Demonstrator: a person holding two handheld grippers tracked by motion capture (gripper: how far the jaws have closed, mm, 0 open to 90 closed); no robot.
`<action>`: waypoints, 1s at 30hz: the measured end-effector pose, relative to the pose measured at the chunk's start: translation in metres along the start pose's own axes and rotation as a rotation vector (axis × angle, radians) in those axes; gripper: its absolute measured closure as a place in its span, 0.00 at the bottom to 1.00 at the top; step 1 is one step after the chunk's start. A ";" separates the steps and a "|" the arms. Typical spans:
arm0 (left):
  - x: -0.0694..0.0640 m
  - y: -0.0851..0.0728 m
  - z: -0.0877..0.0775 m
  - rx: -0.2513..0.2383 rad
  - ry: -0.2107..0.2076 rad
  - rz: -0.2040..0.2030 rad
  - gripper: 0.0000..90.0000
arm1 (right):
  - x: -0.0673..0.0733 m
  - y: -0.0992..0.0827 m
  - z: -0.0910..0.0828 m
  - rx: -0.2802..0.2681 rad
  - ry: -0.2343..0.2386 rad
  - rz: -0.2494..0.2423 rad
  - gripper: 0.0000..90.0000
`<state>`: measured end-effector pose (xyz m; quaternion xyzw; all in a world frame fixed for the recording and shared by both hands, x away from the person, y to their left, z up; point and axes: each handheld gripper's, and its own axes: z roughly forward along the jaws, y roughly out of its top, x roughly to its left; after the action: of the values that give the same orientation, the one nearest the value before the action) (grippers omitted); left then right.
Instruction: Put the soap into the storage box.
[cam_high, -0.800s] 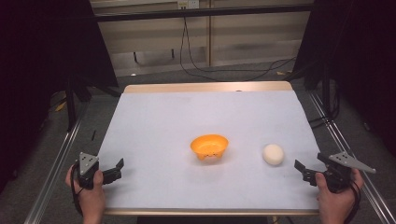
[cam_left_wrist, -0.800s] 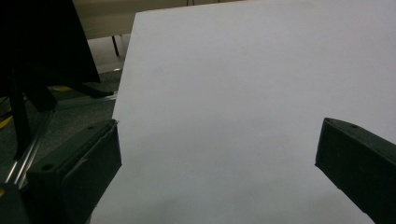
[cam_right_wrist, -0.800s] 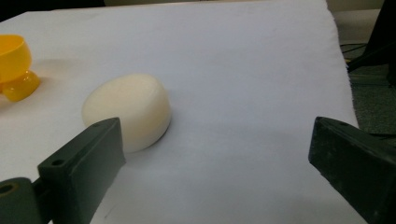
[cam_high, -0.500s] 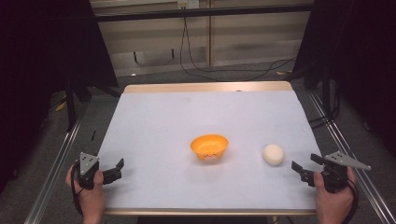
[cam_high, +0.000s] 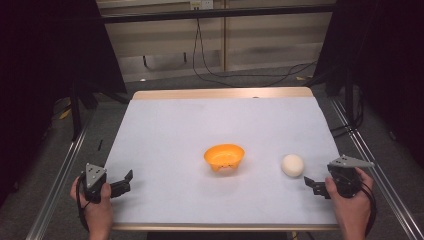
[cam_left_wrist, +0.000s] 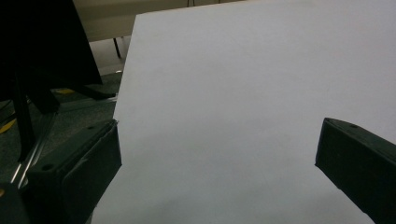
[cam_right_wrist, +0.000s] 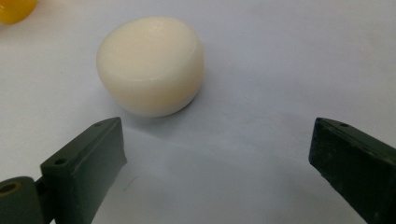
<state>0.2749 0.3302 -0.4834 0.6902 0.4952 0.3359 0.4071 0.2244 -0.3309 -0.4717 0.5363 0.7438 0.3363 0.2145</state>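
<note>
White ball (cam_high: 292, 165) is the item in hand: it rests on the worktop (cam_high: 200, 130), right of centre and well inside the near edge, with the orange bowl (cam_high: 224, 157) standing apart to its left near the middle. Worktop surface is otherwise bare, leaving wide open room on every side. Right gripper (cam_high: 316, 186) sits low beside the ball, a little nearer the person, fingers (cam_right_wrist: 86, 161) spread wide with nothing between them; in the right gripper view the ball (cam_right_wrist: 150, 65) lies just ahead of the fingertips and left of their centre line. Left gripper (cam_high: 124, 182) waits at the near left corner, fingers (cam_left_wrist: 81, 168) likewise apart and empty, over bare surface. Judged step: approach to the ball, grasp not yet made. Next move calls for a short advance with a slight shift toward the ball, so both fingers straddle it before closing. Right-hand edge lies close behind that gripper; room to advance is ample.
</note>
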 end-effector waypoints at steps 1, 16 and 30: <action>0.000 0.000 0.000 -0.003 -0.001 0.003 0.00 | 0.001 0.003 0.000 0.014 0.006 -0.004 0.03; 0.001 0.000 0.000 -0.005 -0.007 -0.006 0.00 | 0.013 0.031 0.012 0.178 0.049 -0.051 0.01; 0.000 0.000 0.000 -0.004 -0.007 -0.002 0.00 | 0.016 0.047 0.030 0.333 0.081 -0.020 0.06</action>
<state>0.2749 0.3306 -0.4834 0.6899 0.4937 0.3339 0.4108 0.2702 -0.2987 -0.4574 0.5429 0.8027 0.2276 0.0960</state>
